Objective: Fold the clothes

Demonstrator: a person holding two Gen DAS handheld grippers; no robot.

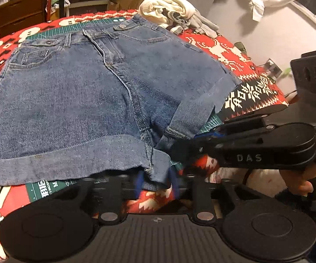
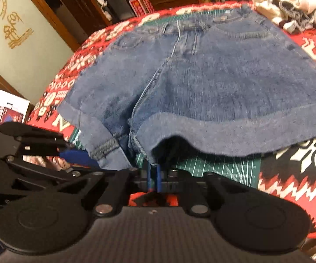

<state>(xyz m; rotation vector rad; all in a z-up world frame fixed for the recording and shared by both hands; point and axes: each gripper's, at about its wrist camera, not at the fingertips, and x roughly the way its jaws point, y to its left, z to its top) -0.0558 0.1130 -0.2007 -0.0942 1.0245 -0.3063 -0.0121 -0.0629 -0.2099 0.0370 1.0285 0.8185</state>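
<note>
Left tongs (image 1: 155, 183): clenched on denim shorts (image 1: 96, 92), near hem. Right tongs (image 2: 153, 178), marked "DAS": apparently clenched on same hem. Shorts flat on green cutting mat (image 2: 219, 168). Gold wall script (image 2: 7, 19), right view only.

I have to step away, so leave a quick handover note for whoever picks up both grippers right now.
Left gripper: shut on the denim shorts at the near hem by the crotch.
Right gripper: shut on the same hem, close beside the left.
Shorts lie front up, spread on the green cutting mat over the patterned blanket; waistband far side.
Pile of other clothes beyond.
Done: hem gripped. Left: no fold yet made.
</note>
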